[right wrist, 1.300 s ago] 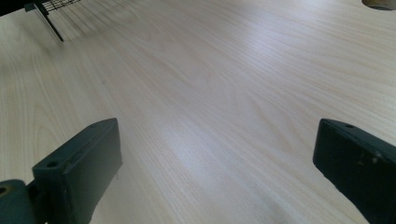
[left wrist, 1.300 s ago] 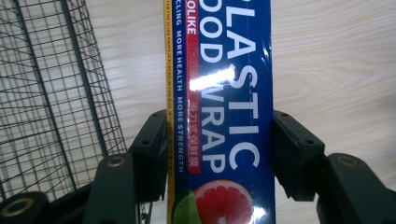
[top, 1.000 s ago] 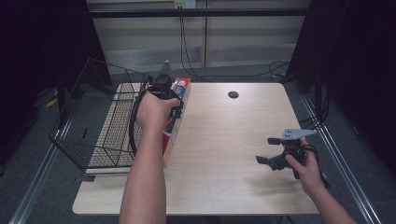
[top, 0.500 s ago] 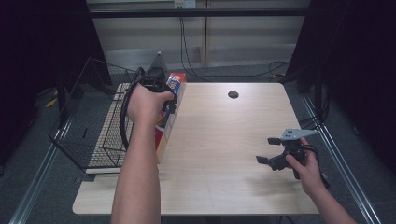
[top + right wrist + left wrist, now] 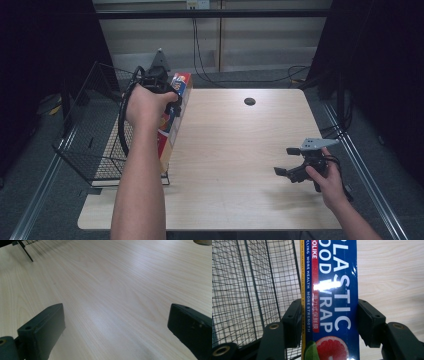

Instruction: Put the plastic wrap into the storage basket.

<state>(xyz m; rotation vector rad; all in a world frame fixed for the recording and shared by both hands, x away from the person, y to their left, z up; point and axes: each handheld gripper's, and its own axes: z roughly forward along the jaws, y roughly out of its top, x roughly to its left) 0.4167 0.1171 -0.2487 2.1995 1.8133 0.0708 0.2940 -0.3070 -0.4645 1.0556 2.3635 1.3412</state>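
A long plastic food wrap box (image 5: 172, 122), blue and red with a grapefruit picture, hangs above the table's left edge. My left gripper (image 5: 170, 102) is shut on the box (image 5: 332, 302), a black pad pressing each long side, right beside the wire basket (image 5: 95, 135). The left gripper (image 5: 329, 320) looks down along the box with the basket mesh (image 5: 249, 290) at the left of that view. My right gripper (image 5: 287, 162) rests low over the table at the right, open, with nothing between its pads (image 5: 42, 327) and bare wood beneath.
The light wooden table (image 5: 235, 150) has a round cable hole (image 5: 249, 101) at the back. The black wire basket sits on the table's left edge, one foot (image 5: 26, 253) in the right gripper view. Cables run behind the table, and dark curtains close off both sides.
My left hand has lifted the box and carried it left toward the basket. The right hand has stayed where it was.
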